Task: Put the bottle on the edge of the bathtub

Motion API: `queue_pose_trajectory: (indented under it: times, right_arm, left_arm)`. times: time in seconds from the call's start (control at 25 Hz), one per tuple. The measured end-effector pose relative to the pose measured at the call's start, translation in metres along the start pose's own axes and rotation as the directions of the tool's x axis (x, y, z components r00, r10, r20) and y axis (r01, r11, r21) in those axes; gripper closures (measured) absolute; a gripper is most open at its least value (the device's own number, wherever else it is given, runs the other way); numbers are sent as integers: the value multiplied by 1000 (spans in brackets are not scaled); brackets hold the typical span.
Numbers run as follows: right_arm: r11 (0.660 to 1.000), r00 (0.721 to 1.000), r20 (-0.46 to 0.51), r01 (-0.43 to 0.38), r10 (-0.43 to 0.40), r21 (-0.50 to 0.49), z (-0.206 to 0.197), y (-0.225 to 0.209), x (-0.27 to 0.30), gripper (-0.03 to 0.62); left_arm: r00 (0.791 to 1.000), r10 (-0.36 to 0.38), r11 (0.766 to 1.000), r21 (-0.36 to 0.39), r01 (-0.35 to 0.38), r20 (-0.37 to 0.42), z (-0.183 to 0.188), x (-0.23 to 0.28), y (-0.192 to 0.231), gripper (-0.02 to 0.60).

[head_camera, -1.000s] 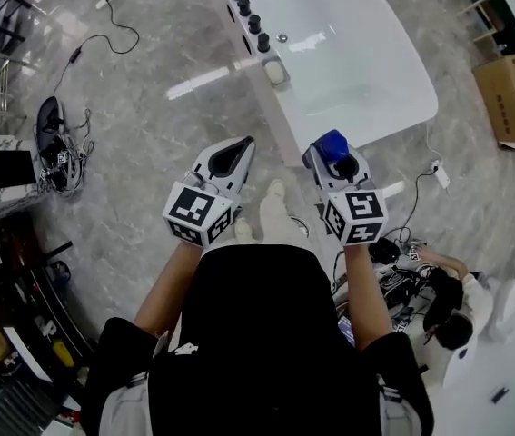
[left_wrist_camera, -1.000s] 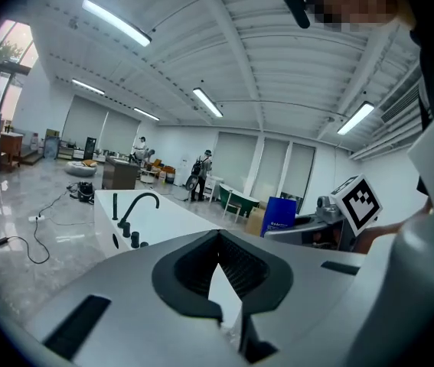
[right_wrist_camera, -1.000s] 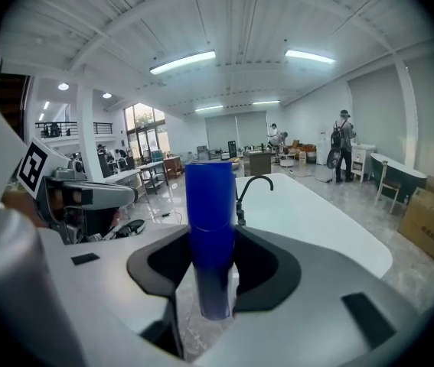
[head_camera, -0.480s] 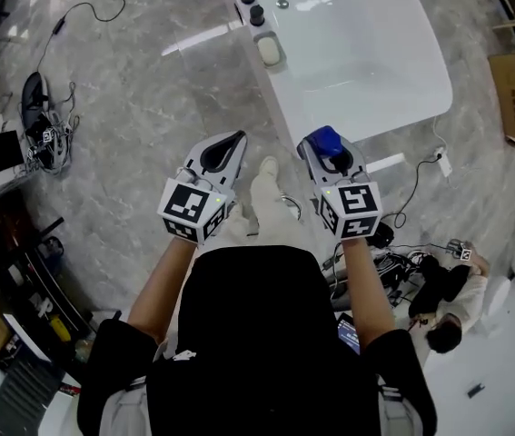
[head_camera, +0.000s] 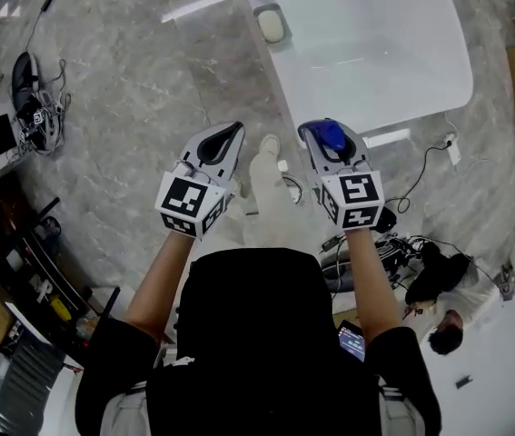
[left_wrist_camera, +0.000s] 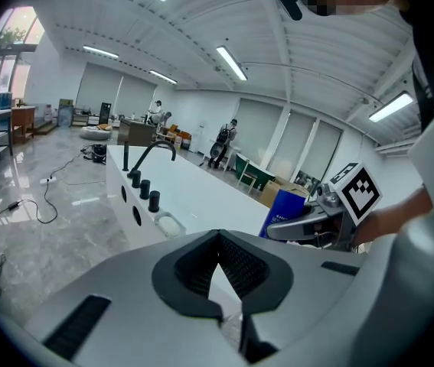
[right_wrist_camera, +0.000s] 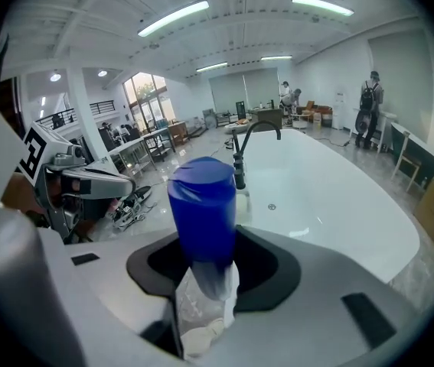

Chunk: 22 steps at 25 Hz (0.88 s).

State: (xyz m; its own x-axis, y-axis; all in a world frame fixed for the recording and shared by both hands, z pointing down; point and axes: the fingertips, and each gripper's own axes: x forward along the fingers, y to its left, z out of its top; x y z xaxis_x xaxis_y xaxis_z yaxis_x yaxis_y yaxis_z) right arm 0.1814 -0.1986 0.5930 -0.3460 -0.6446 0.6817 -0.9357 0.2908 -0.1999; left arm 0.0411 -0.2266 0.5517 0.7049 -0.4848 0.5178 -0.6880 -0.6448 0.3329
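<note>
One blue bottle (right_wrist_camera: 201,205) in right gripper (head_camera: 332,143), near bathtub (head_camera: 375,53).

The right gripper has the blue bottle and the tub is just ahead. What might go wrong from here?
1. The right gripper holds the bottle low down, with most of it standing clear of the jaws; it may tip on release.
2. The bathtub rim looks narrow and glossy, and a soap dish takes part of it; the bottle may slide off.
3. Cables lie on the floor near the person's feet: a trip hazard.
</note>
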Motion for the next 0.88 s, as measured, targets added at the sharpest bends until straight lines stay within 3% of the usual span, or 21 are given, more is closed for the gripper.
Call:
queue_pose_trajectory:
  times: [0.4, 0.88]
  right_arm:
    - [999, 999, -44, -19, 18, -39, -20, -20, 58, 428]
    - [996, 1000, -20, -6, 4, -92, -16, -33, 133, 428]
  left_arm:
    - [999, 28, 999, -33, -29, -43, -35, 25, 21, 569]
    - [995, 68, 994, -79, -73, -69, -63, 32, 44, 569]
